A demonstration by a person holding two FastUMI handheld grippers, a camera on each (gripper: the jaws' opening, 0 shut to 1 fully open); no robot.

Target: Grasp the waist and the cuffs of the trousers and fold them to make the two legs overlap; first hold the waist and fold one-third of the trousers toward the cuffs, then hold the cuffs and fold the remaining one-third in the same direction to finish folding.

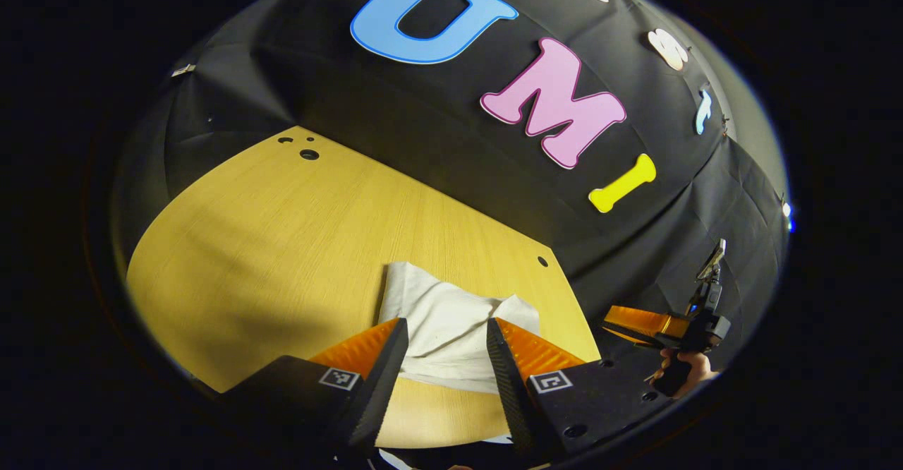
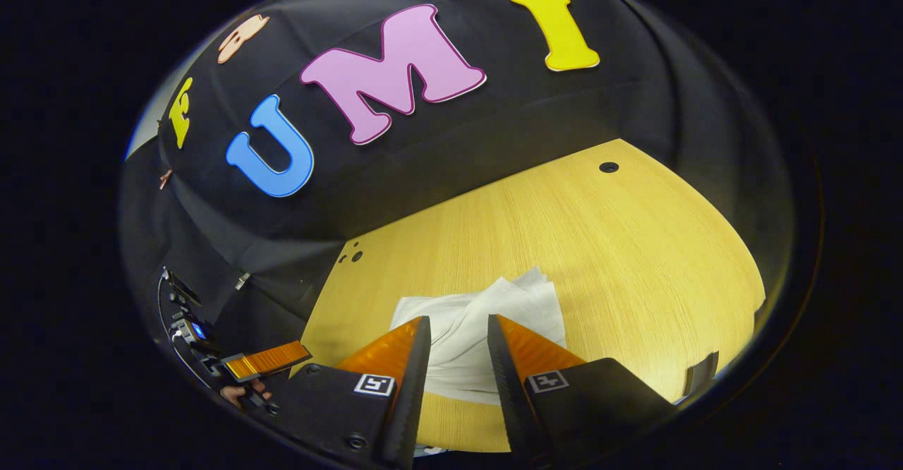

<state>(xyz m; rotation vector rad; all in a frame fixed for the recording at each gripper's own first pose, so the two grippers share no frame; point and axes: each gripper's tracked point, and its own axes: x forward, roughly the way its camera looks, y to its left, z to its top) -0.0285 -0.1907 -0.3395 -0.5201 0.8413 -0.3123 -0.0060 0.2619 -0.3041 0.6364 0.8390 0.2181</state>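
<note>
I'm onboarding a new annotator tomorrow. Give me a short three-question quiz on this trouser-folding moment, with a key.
1. True or false: the white fabric trousers lie in a compact bundle on the yellow wooden table.
2. Which describes the left gripper? A) shut on the cloth B) open, holding nothing C) resting on the booth wall
3. Fill in: in the right gripper view, the right gripper has its fingers ____ with the bundle seen between them.

Key: 1 true; 2 B; 3 open

left gripper [image 1: 446, 332]: black wedge finger mounts, ribbed inner faces, square tag markers, screw holes | right gripper [image 2: 457, 329]: same build, tag markers | lower right of left gripper view: hand [image 1: 695, 368] on black handle
</note>
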